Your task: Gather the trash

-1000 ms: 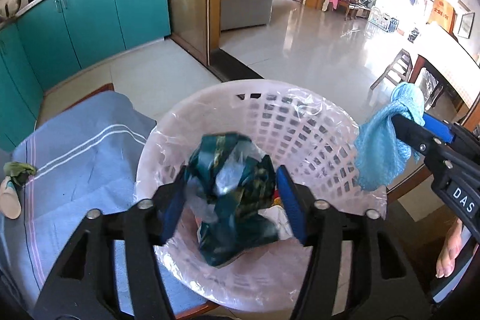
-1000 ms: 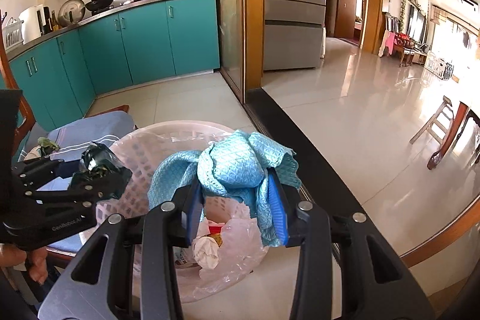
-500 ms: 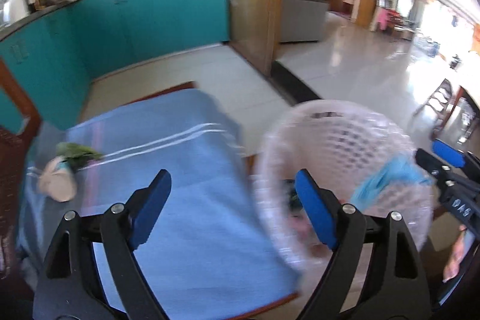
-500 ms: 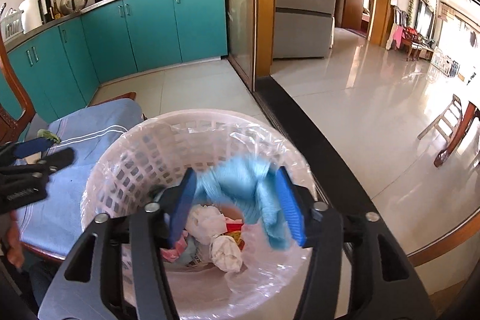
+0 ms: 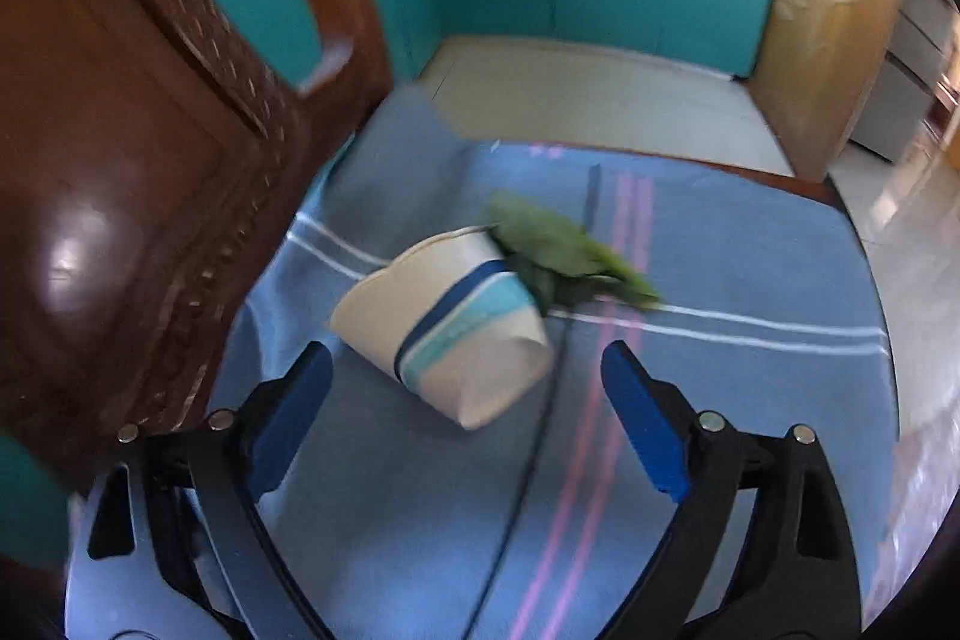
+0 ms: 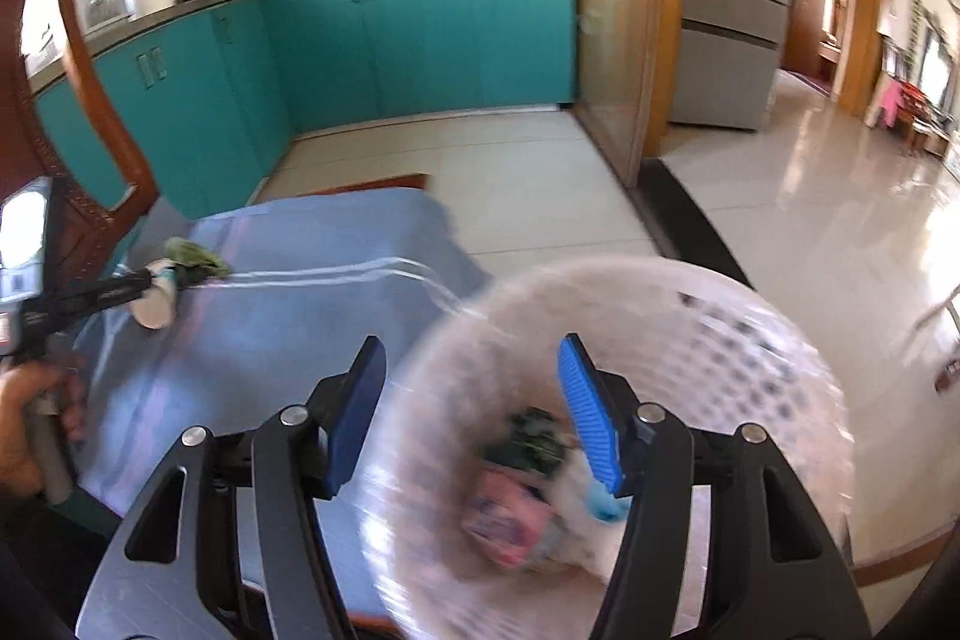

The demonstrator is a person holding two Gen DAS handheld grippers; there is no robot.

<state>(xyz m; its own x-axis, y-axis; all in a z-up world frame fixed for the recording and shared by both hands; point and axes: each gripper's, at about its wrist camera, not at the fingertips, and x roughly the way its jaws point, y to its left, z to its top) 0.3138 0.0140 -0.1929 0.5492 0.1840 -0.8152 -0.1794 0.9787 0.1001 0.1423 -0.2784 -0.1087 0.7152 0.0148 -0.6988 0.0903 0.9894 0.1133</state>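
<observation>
Now the left gripper [image 5: 465, 388] tilts down over the cloth [image 5: 750, 268], jaws opening wide and empty, the tipped cup [image 5: 444, 328] just ahead between its tips. A second ago it held a green wrapper above the basket [image 6: 750, 340]. The right gripper [image 6: 471, 394] stands spread, empty, at the basket's rim; its blue rag has dropped inside.

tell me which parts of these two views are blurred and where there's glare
Left wrist view: the chair at left and the cabinets behind are smeared, the cup fairly sharp, with glare on the chair's wood. Right wrist view: the basket and its trash are motion-blurred, the kitchen sharper, with glare on the floor at right.
</observation>
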